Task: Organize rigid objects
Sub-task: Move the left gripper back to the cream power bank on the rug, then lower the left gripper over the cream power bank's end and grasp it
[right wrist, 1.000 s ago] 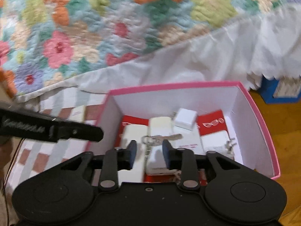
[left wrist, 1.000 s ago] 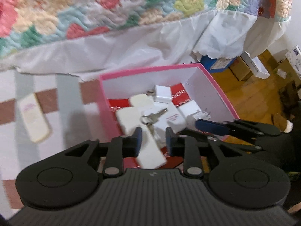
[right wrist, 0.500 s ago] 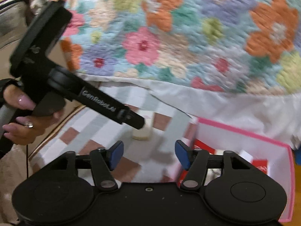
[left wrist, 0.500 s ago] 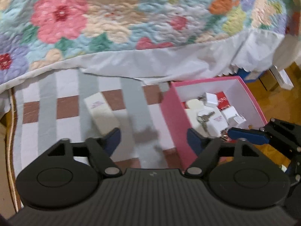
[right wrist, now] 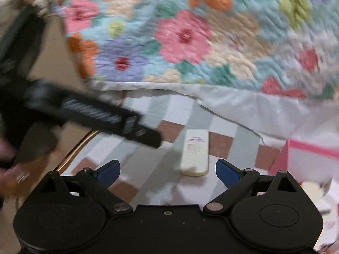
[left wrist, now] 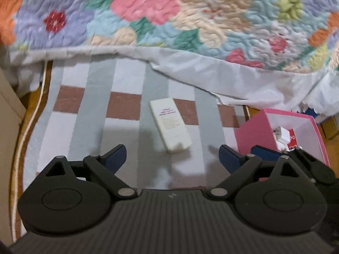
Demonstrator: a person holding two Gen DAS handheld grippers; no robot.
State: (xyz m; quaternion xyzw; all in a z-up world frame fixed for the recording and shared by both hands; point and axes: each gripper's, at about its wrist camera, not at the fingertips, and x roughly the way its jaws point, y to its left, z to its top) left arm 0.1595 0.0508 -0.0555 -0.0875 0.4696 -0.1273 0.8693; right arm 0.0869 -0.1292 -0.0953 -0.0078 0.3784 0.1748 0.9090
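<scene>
The left gripper (left wrist: 172, 155) has its jaws spread wide. They have just been opening, and nothing is between them. The right gripper (right wrist: 167, 170) has its jaws spread wide too, just opened, with nothing pinched.

A little way past both sets of jaws lies a cream remote (left wrist: 169, 124). It lies flat on a rug (left wrist: 95, 116) with grey, white and brown squares. Its back side faces up, with a small label on it. No jaw touches it.

To the right of the remote, at the edge of the rug, stands a pink box (left wrist: 252, 131). It is open on top. Small white things and something red sit inside it.

Behind the rug hangs a white bed skirt (left wrist: 243, 78). Above that is a flower quilt (left wrist: 190, 17) on the bed.

In the right wrist view, the left gripper shows as a dark blurry bar at the left.
</scene>
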